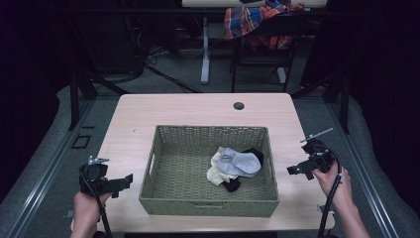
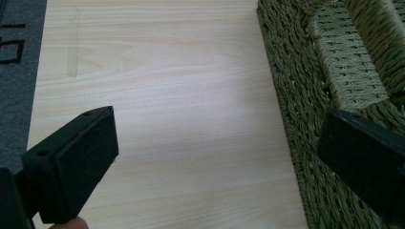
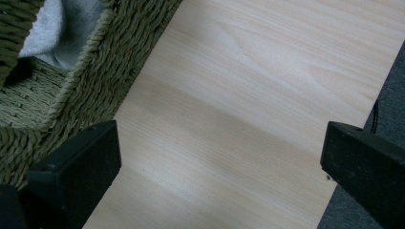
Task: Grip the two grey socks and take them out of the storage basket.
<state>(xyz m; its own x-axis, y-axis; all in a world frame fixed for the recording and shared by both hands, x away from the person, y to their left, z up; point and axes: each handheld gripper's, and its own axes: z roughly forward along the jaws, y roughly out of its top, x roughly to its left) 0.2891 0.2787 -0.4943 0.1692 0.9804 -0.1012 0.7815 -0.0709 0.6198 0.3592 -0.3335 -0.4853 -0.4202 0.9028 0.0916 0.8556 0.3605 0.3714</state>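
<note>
A woven green basket (image 1: 163, 198) stands mid-table and holds a small heap of socks (image 1: 236, 166): grey, cream and black. My left gripper (image 1: 121, 184) hovers over the table's front left, just outside the basket's left wall (image 2: 296, 124), jaws wide apart and empty (image 2: 217, 157). My right gripper (image 1: 297, 169) is held off the basket's right side, jaws also spread with nothing between them (image 3: 219, 162). In the right gripper view the basket's rim (image 3: 95, 71) and a bit of grey sock (image 3: 62, 33) lie at the upper left.
The light wooden table (image 1: 198, 111) has a cable hole (image 1: 238, 105) near its far edge. Behind it stand a chair draped with plaid cloth (image 1: 252, 22) and a desk leg (image 1: 204, 49). Grey carpet (image 3: 382, 95) lies beyond the table's right edge.
</note>
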